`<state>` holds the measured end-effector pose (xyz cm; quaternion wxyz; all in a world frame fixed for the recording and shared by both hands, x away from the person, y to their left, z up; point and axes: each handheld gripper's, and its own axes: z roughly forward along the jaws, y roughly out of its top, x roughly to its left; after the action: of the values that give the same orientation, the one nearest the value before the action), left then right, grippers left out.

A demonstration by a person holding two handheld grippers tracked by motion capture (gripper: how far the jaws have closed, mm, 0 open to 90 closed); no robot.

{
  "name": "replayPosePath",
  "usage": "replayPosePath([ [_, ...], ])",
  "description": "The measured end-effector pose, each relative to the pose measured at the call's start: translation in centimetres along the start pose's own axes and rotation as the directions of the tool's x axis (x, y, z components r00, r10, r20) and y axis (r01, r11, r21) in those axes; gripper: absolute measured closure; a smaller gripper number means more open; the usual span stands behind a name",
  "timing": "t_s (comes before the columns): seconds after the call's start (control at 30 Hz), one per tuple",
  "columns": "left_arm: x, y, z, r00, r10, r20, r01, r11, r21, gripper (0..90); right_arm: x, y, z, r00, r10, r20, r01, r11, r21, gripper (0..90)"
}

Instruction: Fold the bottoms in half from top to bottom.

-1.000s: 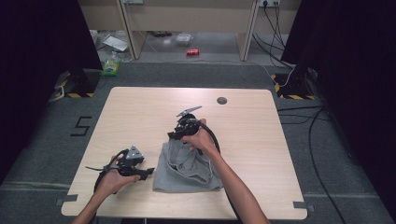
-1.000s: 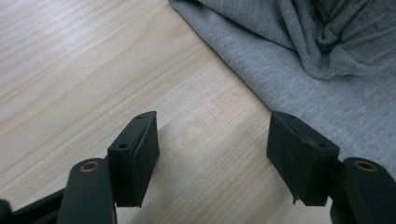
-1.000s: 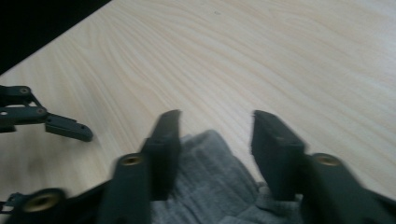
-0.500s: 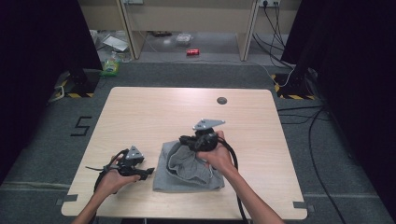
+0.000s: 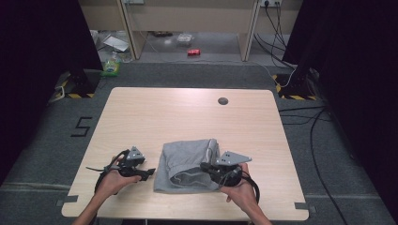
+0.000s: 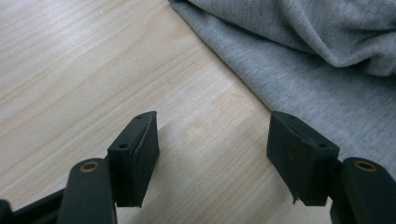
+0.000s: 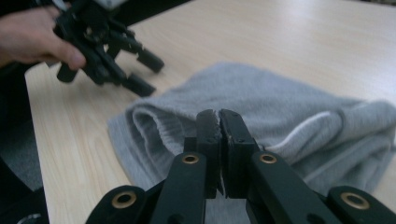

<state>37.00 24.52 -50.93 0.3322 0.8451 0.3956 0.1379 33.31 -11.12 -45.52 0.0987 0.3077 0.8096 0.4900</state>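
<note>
Cloth (image 5: 187, 164), grey and half folded, lies mid-table near our edge, long side running away from us. From above, our right claw (image 5: 206, 168) sits at its right edge, nearest; left claw (image 5: 149, 172) waits just off the left hem. Left gripper view: jaws apart over bare table (image 6: 93, 70), nothing in the way. Right gripper view: jaws just closed together, no fabric visibly caught.

Table (image 5: 141, 112): one, light wood. Grey garment (image 5: 185, 164): one, folded. Handheld grippers: two, the left gripper (image 5: 149, 172) and the right gripper (image 5: 204, 167). Red can (image 5: 193, 52) on floor: one.
</note>
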Motion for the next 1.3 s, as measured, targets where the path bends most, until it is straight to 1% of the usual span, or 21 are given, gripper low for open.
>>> replayPosePath([
  [0.07,0.0,0.0,0.0,1.0000,0.000,0.001,0.000,1.0000,-0.002,33.3,0.2,-1.0,-0.1,0.9999,0.012,-0.009,-0.012,1.000,0.023,86.5],
  [0.13,0.0,0.0,0.0,1.0000,0.002,0.001,-0.002,1.0000,0.001,33.2,0.2,-1.4,-0.3,0.9997,0.021,-0.011,-0.020,0.999,0.031,84.1],
  [0.17,0.0,0.0,0.0,1.0000,0.002,0.001,-0.002,1.0000,0.001,33.2,0.2,-1.3,-0.6,0.9994,0.033,-0.004,-0.033,0.999,0.020,81.7],
  [0.2,0.0,0.0,0.0,1.0000,0.002,0.002,-0.002,1.0000,0.001,33.2,0.1,-1.2,-0.8,0.9991,0.043,-0.002,-0.043,0.999,0.007,80.9],
  [0.23,0.0,0.0,0.0,1.0000,0.003,0.001,-0.003,1.0000,0.002,33.2,0.0,-0.7,-1.1,0.9993,0.035,0.014,-0.035,0.999,-0.008,79.4],
  [0.3,0.0,0.0,0.0,1.0000,0.003,0.000,-0.003,1.0000,0.003,33.2,-0.2,0.1,-1.4,0.9987,0.006,0.050,-0.005,1.000,-0.020,76.0],
  [0.33,0.0,0.0,0.0,1.0000,0.001,0.000,-0.001,1.0000,0.002,33.2,-0.3,0.7,-1.3,0.9987,0.003,0.050,-0.002,1.000,-0.020,74.8],
  [0.37,0.0,0.0,0.0,1.0000,0.000,-0.001,0.000,1.0000,0.001,33.2,-0.3,1.2,-0.9,0.9982,-0.008,0.059,0.010,1.000,-0.020,73.8],
  [0.43,0.0,0.0,0.0,1.0000,0.000,-0.001,0.000,1.0000,0.000,33.1,-0.3,1.8,0.0,0.9966,-0.038,0.073,0.038,0.999,0.006,72.4],
  [0.5,0.0,0.0,0.0,1.0000,0.000,0.001,0.000,1.0000,-0.002,33.1,-0.4,2.1,1.4,0.9955,-0.051,0.079,0.049,0.998,0.037,71.4],
  [0.57,0.0,0.0,0.0,1.0000,0.001,0.002,-0.001,1.0000,-0.003,33.2,-0.5,2.1,2.8,0.9957,-0.058,0.073,0.053,0.996,0.075,70.0],
  [0.63,0.0,0.0,0.0,1.0000,0.003,0.002,-0.003,1.0000,-0.003,33.2,-0.6,1.7,4.0,0.9952,-0.071,0.067,0.063,0.992,0.112,69.1],
  [0.7,0.0,-0.1,0.0,1.0000,0.002,0.002,-0.002,1.0000,-0.004,33.1,-0.4,1.1,4.4,0.9952,-0.070,0.068,0.060,0.989,0.133,69.1],
  [0.83,0.0,-0.1,0.0,1.0000,0.003,0.002,-0.003,1.0000,-0.004,33.1,0.5,-0.6,3.9,0.9920,-0.100,0.078,0.085,0.982,0.169,70.0],
  [0.9,0.0,-0.1,0.0,1.0000,0.002,0.001,-0.002,1.0000,-0.004,33.1,1.3,-1.9,3.6,0.9871,-0.135,0.085,0.115,0.972,0.206,70.5],
  [0.93,0.0,-0.1,0.0,1.0000,0.002,0.001,-0.002,1.0000,-0.004,33.1,1.6,-2.5,3.5,0.9859,-0.145,0.084,0.124,0.969,0.212,70.5],
  [1.0,0.0,-0.1,0.0,1.0000,0.001,0.001,-0.001,1.0000,-0.004,33.1,2.1,-3.0,3.5,0.9816,-0.166,0.094,0.143,0.967,0.212,70.4],
  [1.07,0.0,-0.1,0.0,1.0000,0.002,0.001,-0.002,1.0000,-0.005,33.1,2.2,-2.9,3.5,0.9808,-0.169,0.096,0.145,0.965,0.217,70.4],
  [1.13,0.0,-0.1,0.0,1.0000,0.003,0.002,-0.003,1.0000,-0.007,33.2,2.0,-2.6,3.5,0.9850,-0.146,0.091,0.125,0.970,0.208,67.3],
  [1.2,0.1,-0.1,0.0,1.0000,0.005,0.003,-0.005,1.0000,-0.007,33.2,1.9,-2.2,3.2,0.9902,-0.113,0.083,0.096,0.979,0.179,63.1],
  [1.3,0.1,-0.1,0.0,1.0000,0.004,0.003,-0.004,1.0000,-0.006,33.1,1.3,-1.2,2.3,0.9911,-0.080,0.107,0.066,0.989,0.129,58.6],
])
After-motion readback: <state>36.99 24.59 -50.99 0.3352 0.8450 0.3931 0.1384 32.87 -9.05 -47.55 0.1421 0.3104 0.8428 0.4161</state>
